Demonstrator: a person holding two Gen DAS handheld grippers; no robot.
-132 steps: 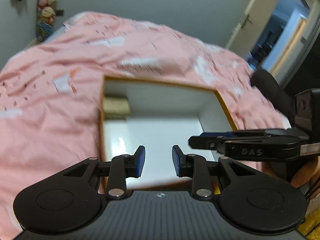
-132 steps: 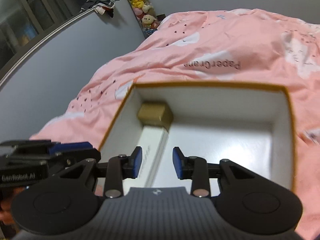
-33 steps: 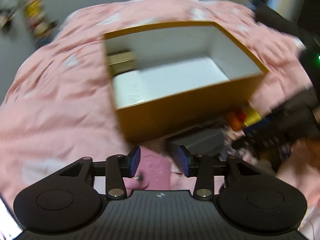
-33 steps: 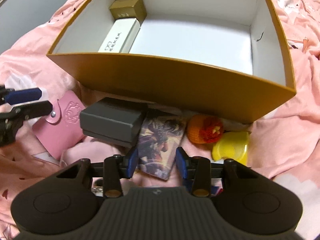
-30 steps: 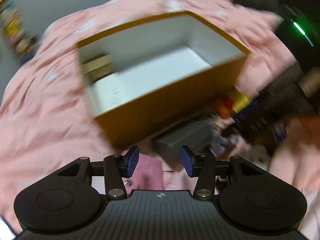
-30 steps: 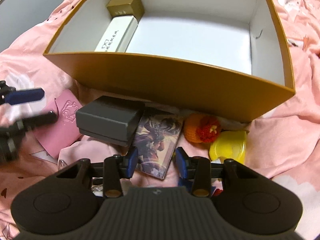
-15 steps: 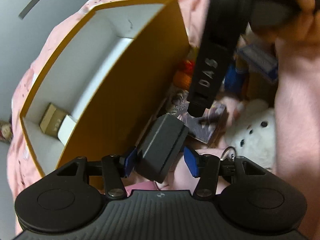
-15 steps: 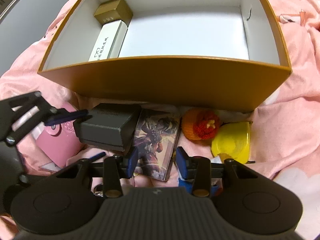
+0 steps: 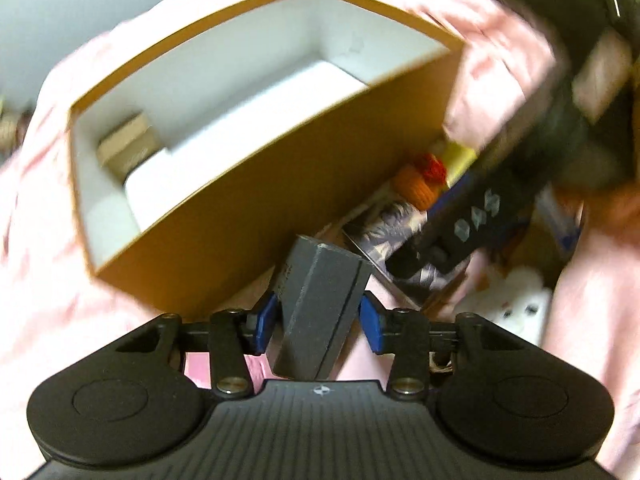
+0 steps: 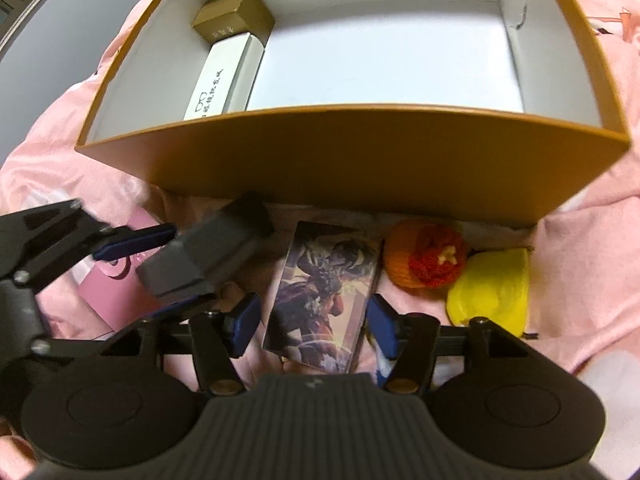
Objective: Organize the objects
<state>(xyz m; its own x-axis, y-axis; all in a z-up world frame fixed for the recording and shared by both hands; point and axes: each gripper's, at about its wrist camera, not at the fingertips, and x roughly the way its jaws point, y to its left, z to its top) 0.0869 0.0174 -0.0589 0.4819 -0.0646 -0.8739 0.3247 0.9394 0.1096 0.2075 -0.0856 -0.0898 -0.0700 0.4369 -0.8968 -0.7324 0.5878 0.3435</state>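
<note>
A dark grey box [image 9: 320, 304] sits tilted between the blue pads of my left gripper [image 9: 316, 323]. Its jaws are closing and the pads press on the box's sides. In the right wrist view the same box [image 10: 208, 256] is raised off the bedding, between the left gripper's fingers [image 10: 136, 240]. My right gripper [image 10: 313, 330] points down over an illustrated card box [image 10: 324, 292]. Its jaws are opening, and the card box lies between the pads with a gap on the left side. The big orange-brown box [image 10: 352, 168] with a white inside stands just behind.
Inside the big box a gold box [image 10: 234, 16] and a long white box [image 10: 224, 76] lie along the left wall. An orange knitted toy [image 10: 424, 258], a yellow item [image 10: 492, 292], a pink card holder [image 10: 112, 292] and a white plush toy [image 9: 512, 300] lie on the pink bedding.
My left gripper came down around the grey box, closed on it and tipped it up off the bedding. My right gripper's jaws spread wider around the card box.
</note>
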